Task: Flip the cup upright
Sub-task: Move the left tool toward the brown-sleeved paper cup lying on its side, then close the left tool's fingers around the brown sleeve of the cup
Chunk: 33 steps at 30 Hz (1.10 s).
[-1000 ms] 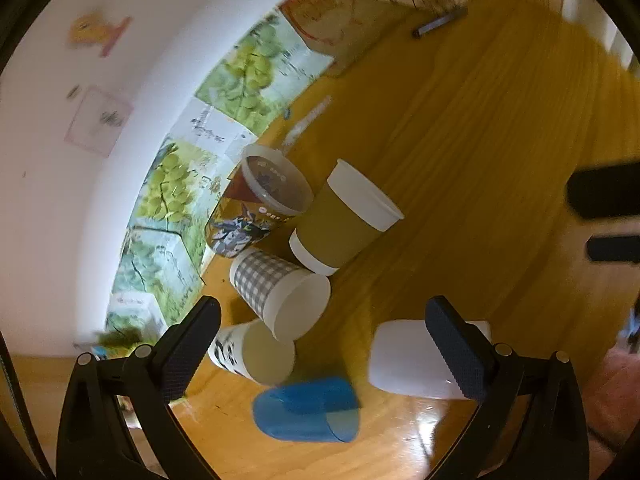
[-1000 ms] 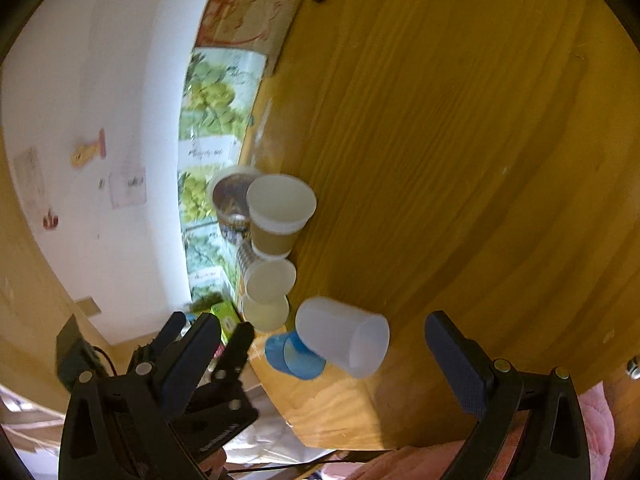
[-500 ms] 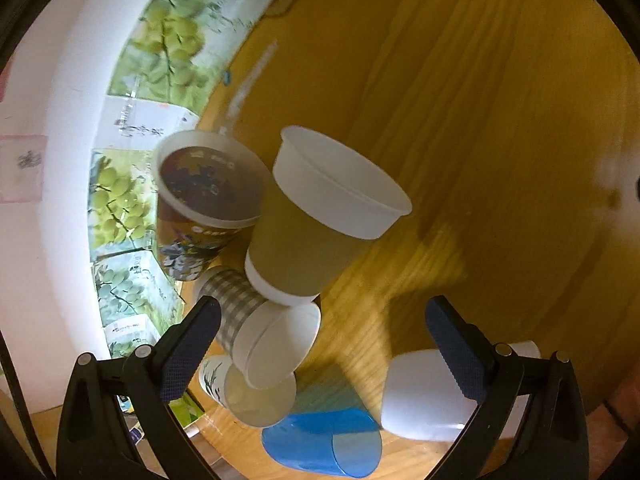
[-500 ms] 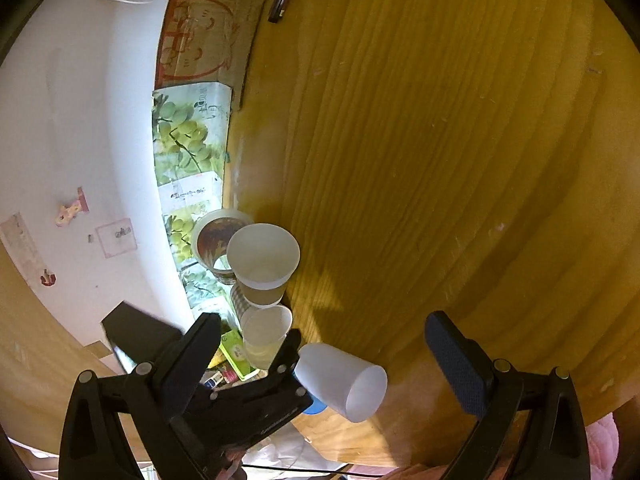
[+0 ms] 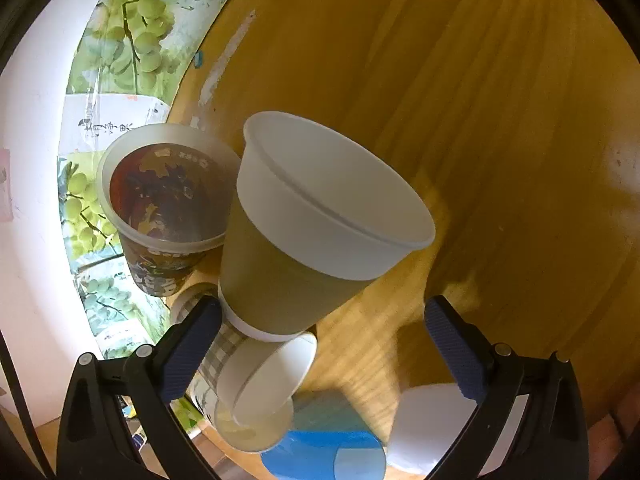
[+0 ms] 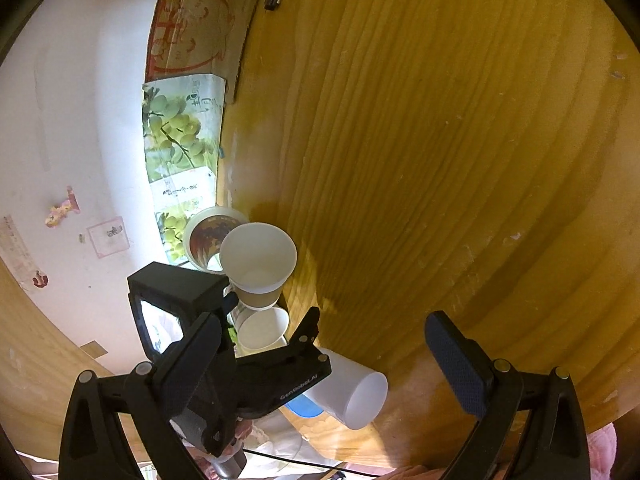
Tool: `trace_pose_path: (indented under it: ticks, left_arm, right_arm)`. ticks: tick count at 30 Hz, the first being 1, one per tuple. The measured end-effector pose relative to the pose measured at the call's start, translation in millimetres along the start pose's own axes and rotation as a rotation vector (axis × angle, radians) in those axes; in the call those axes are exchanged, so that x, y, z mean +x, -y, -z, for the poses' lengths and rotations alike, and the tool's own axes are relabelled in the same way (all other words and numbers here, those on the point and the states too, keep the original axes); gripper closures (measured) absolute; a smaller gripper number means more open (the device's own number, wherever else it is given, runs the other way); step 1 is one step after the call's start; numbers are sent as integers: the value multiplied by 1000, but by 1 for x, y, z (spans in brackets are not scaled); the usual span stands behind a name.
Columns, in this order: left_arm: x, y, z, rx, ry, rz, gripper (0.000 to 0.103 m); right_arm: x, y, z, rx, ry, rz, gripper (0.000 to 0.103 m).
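Care is being called for as the wide-open, empty left claw (image 5: 320,344) is being brought around the tan-sleeved paper cup (image 5: 316,232), tilted among crowded cups on the desk (image 5: 500,120), while the right claw (image 6: 324,360) is hanging open, empty.

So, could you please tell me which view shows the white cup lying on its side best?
The right wrist view: the white cup shows nearly whole, on its side, mouth open. The left wrist view catches only a corner of it, behind the left gripper finger.
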State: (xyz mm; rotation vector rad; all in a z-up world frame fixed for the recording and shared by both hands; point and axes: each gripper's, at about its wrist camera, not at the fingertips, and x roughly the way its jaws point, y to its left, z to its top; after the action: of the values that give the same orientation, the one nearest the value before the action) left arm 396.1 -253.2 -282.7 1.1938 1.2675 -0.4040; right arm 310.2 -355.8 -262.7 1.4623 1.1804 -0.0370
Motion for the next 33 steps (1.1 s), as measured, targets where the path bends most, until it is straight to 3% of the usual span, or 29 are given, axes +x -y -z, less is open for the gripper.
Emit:
trace_pose_path:
  ticks: [8,17,19,25,28,33]
  left_arm:
    - [-2,-3,-7,-46,-5,10,7]
    - [-13,-2,-8,-31,12,62,29]
    - [-16,2,-9,-26,12,71,43]
    - [-20,12,-10,-36,-2,81,68]
    - [-19,13,-11,-43,-8,87,76]
    - [-15,6,-15,-82,-28,133,76]
  right_arm:
    - [-1,1,1,-1,5,3,1]
    - [0,1,2,-3,-5,1,1]
    - [0,1,3,-5,-7,1,1]
    - [0,0,6,-20,-14,6,1]
    - [-1,0,7,-25,-20,9,1]
    - [-3,2,7,-31,-26,13,1]
